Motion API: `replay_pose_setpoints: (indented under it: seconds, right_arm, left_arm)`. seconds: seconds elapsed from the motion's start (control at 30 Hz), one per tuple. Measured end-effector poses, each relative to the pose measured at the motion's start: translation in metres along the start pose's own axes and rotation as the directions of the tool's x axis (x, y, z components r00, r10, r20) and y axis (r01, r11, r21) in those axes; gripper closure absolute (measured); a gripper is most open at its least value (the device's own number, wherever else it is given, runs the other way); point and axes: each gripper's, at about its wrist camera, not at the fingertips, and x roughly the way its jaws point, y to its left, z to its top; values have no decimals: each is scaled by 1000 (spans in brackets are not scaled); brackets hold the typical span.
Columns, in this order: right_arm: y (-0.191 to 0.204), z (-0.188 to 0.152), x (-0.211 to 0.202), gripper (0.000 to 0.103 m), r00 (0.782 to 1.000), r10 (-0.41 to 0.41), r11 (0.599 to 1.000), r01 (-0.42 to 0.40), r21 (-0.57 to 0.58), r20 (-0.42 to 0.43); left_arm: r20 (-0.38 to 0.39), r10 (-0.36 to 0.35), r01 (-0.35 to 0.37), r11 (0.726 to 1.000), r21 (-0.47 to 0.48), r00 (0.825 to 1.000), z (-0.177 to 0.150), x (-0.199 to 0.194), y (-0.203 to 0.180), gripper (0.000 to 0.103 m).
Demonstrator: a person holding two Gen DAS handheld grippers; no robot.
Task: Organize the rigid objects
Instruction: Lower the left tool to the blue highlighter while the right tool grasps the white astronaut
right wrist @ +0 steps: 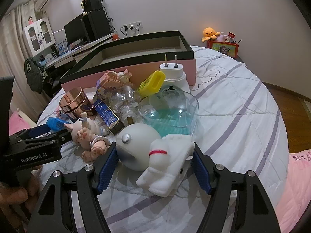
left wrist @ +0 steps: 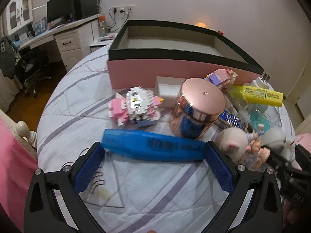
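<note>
A long blue plastic case [left wrist: 153, 147] lies crosswise on the bed, and my left gripper [left wrist: 154, 151] is open with a fingertip at each end of it. My right gripper [right wrist: 153, 155] is open around a white astronaut figure [right wrist: 155, 155] lying on the sheet; whether the pads touch it I cannot tell. Behind stands an empty pink box with a black rim [left wrist: 175, 58], also in the right wrist view [right wrist: 136, 58]. A rose-gold jar [left wrist: 200, 106], a pink-white brick figure [left wrist: 136, 106] and a pig doll [right wrist: 87, 134] lie between.
A yellow highlighter [left wrist: 260, 95], a white plug adapter [right wrist: 172, 71], a clear bowl with blue liquid [right wrist: 171, 112], a glass bottle [right wrist: 124, 101] and a blue card pack [right wrist: 107, 114] crowd the pile. The bed's right side is bare sheet [right wrist: 243, 106]. A desk stands far left.
</note>
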Motion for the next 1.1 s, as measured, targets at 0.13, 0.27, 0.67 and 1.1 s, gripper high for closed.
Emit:
replay_pose_setpoints:
  seconds: [0.13,0.27,0.67,1.1]
  right_arm:
    - [0,-1,-3,31,1000,3,1000,-3,-2,-4]
    - [1,0,-1,31,1000,-6,1000,6,1,-4]
    - [3,1,-1,31,1000,-6,1000,6,-8,-8]
    - [7,0,-2,31,1000,2,1000,-3,-19,-8]
  left_arm:
    - [-10,-1,1,1000,19,1000,-12,-6,11,2]
    - [-19,-11,11,1000,11,1000,-6,-5,0,0]
    - [-32,-14,16,996,91,999,4,4,-11,10]
    - [28,-47,47,999,-22,999,-2,-12,21,2]
